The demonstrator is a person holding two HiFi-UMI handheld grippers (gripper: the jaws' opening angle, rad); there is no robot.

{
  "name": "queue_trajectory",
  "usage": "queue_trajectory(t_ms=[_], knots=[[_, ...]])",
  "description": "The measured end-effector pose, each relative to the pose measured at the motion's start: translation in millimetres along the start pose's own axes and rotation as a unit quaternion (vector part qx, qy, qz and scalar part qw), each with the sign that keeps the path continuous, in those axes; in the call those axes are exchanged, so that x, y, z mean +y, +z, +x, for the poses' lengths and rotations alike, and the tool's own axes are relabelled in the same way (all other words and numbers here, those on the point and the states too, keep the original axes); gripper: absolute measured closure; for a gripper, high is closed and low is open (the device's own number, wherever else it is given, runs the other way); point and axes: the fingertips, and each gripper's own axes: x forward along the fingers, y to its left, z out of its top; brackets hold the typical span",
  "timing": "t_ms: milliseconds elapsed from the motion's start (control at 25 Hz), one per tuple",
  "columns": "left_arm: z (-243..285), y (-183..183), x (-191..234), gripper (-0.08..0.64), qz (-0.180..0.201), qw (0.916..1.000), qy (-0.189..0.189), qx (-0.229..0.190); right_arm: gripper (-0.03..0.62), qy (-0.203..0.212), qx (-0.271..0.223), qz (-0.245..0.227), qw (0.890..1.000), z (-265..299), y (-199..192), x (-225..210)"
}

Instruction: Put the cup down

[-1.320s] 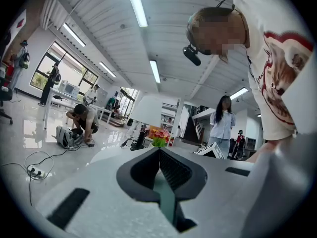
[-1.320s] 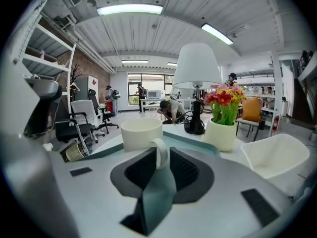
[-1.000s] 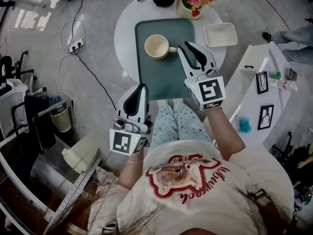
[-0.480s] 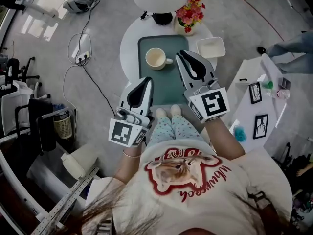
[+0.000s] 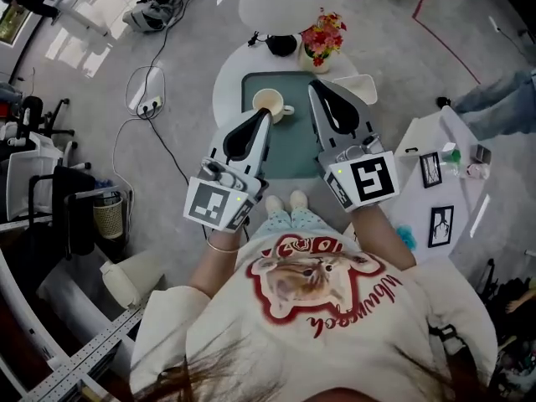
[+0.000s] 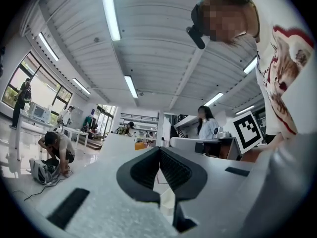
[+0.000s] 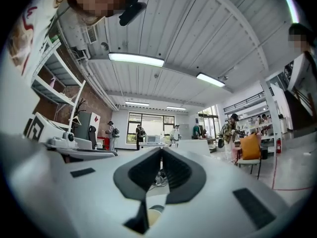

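A cream cup [image 5: 269, 102] with its handle to the right stands upright on the green tray [image 5: 295, 145] on the round white table [image 5: 228, 86]. In the head view my left gripper [image 5: 265, 115] is held high, and its tip overlaps the cup's near edge. Right of the cup is my right gripper [image 5: 316, 85], also raised over the tray. Both are shut with nothing in them. Each gripper view looks up along closed jaws at the room and ceiling: the left gripper [image 6: 159, 150] and the right gripper [image 7: 162, 152].
At the table's far edge are a pot of flowers [image 5: 325, 33] and a black object [image 5: 280, 43]. A white dish [image 5: 358, 88] shows partly behind the right gripper. A side table [image 5: 435, 174] with picture frames stands to the right. Cables and a power strip [image 5: 149, 105] lie on the floor to the left.
Both grippers have risen towards the head camera, and the left one has moved forward over the tray. The table now looks smaller and farther away. The cup has stayed on the tray.
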Motion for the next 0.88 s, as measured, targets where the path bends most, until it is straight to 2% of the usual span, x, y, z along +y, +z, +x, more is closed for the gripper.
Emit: queue_trajectory(t_ms=[200, 400, 520, 880], knots=[[8, 9, -14, 0.545, 0.011, 0.9999, -0.01, -0.003, 0.56, 0.004, -0.008, -0.005, 1.0, -10, 11, 0], [14, 16, -18, 0.546, 0.018, 0.9997, -0.001, -0.014, 0.563, 0.014, -0.004, -0.005, 1.0, -15, 10, -2], [15, 21, -18, 0.546, 0.033, 0.9991, 0.014, -0.022, 0.561, 0.026, -0.011, -0.005, 1.0, -16, 12, -1], [1, 12, -25, 0.546, 0.027, 0.9979, 0.055, -0.024, 0.561, 0.066, -0.008, 0.005, 0.998, -24, 0, 12]])
